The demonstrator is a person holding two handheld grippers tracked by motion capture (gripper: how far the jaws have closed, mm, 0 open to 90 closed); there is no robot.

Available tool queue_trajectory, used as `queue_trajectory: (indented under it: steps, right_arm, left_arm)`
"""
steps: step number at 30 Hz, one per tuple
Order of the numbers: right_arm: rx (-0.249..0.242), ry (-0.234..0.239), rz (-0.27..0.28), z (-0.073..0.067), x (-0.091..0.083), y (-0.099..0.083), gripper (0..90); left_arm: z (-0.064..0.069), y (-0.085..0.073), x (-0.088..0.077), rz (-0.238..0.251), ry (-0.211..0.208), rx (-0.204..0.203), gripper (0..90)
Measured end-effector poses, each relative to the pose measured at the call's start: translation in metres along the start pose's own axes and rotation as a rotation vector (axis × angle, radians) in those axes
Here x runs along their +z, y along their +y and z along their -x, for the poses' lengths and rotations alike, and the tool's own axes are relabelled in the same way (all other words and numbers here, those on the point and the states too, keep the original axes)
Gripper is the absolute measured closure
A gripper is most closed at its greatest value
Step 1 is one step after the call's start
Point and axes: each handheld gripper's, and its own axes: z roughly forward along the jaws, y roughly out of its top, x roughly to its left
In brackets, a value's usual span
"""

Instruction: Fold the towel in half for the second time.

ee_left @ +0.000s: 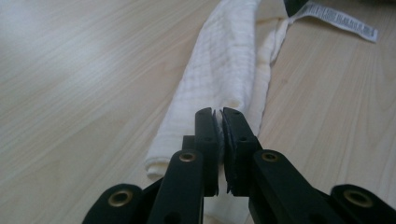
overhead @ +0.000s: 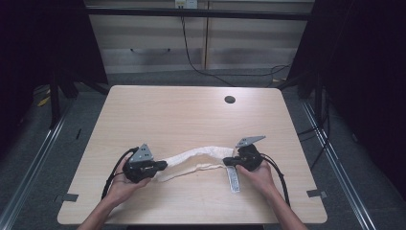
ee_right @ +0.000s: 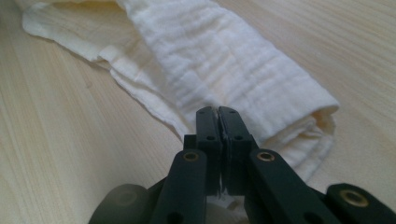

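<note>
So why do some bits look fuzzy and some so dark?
High view: the room edges are dark and the table is lit. Left gripper view: the cloth is sharp, with glare on the wood at top left. Right gripper view: the claw base blurs at bottom left.

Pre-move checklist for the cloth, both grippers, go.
1. Left gripper shut on cloth: ok, fabric pinched between its fingers.
2. Right gripper shut on cloth: ok, fingers closed over the other end.
3. Cloth spans between both grippers: ok, bunched and sagging, not taut.
4. Label free: ok, lies flat on the table by the right gripper.
5. How many layers each grip holds: cannot tell.
6. Table hole away from cloth: ok.
</note>
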Motion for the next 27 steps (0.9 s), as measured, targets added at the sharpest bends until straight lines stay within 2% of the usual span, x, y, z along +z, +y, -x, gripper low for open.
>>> queue_trajectory:
  steps: [4, 7, 10, 15, 18, 19, 23, 24, 25, 27]
  right_arm:
    - [-0.005, 0.004, 0.007, 0.001, 0.000, -0.001, 87.6]
    - [0.003, 0.011, 0.011, 0.001, 0.000, -0.001, 87.6]
    - [-0.010, -0.004, 0.011, 0.000, -0.001, -0.002, 87.5]
    - [-0.010, -0.025, 0.008, 0.001, -0.006, -0.005, 87.4]
    - [-0.020, -0.050, 0.014, 0.000, -0.013, -0.010, 87.2]
    - [-0.026, -0.075, 0.003, -0.001, -0.019, -0.013, 87.0]
    - [-0.018, -0.081, 0.000, -0.002, -0.026, -0.018, 87.0]
    - [-0.018, -0.078, 0.004, -0.003, -0.026, -0.019, 87.0]
    - [-0.022, -0.084, 0.000, -0.005, -0.027, -0.020, 87.0]
    - [-0.031, -0.093, -0.005, -0.008, -0.027, -0.020, 86.9]
  left_arm:
    - [0.003, -0.006, 0.001, -0.039, -0.001, 0.008, 85.3]
    - [0.002, -0.012, 0.002, -0.047, -0.008, -0.003, 85.2]
    - [0.002, -0.016, 0.006, -0.065, -0.010, 0.000, 85.2]
    - [0.001, -0.018, 0.007, -0.067, 0.008, 0.016, 85.2]
    - [-0.001, -0.018, 0.009, -0.071, 0.014, 0.025, 85.2]
    - [-0.003, -0.018, 0.009, -0.070, 0.014, 0.020, 85.2]
    - [-0.006, -0.017, 0.011, -0.072, 0.026, 0.031, 85.2]
    - [-0.006, -0.017, 0.011, -0.069, 0.018, 0.029, 85.2]
    - [-0.006, -0.018, 0.012, -0.058, 0.020, 0.009, 85.2]
    - [-0.008, -0.018, 0.012, -0.064, 0.026, 0.017, 85.3]
